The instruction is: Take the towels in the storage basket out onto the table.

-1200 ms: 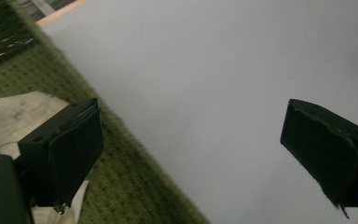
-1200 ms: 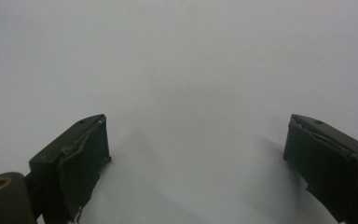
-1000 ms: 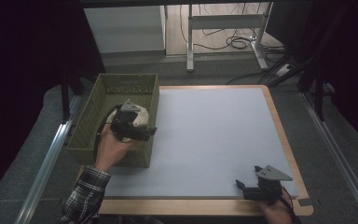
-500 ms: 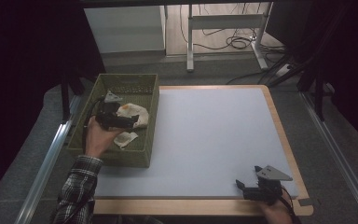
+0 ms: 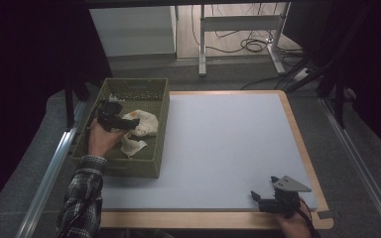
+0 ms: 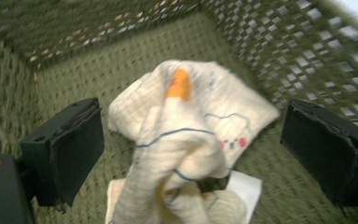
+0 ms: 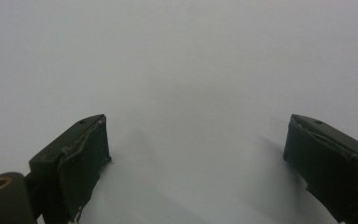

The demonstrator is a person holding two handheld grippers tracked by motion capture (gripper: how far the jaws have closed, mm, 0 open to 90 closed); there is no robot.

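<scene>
A crumpled cream cloth (image 5: 143, 124) with an orange patch and a blue cloud print lies inside a green woven basket (image 5: 161, 130) at the table's left. My left gripper (image 5: 130, 122) is held low in the basket, just left of the cloth. In the left gripper view the cloth (image 6: 186, 135) lies ahead, between the wide-open jaws of the left gripper (image 6: 191, 149), touching neither. A flat white piece (image 6: 246, 186) shows under it. My right gripper (image 5: 259, 199) rests open near the table's front right edge, and in its own view the right gripper (image 7: 196, 154) has bare white surface between the jaws.
A white mat (image 5: 228, 144) with a wooden border covers the table. The basket's mesh walls (image 6: 279, 51) stand close around the left gripper. Desk legs and cables (image 5: 248, 44) lie on the floor beyond the table's far edge.
The left gripper has drawn back leftward inside the basket, off the cloth, which now lies uncovered. The right gripper has stayed still.
</scene>
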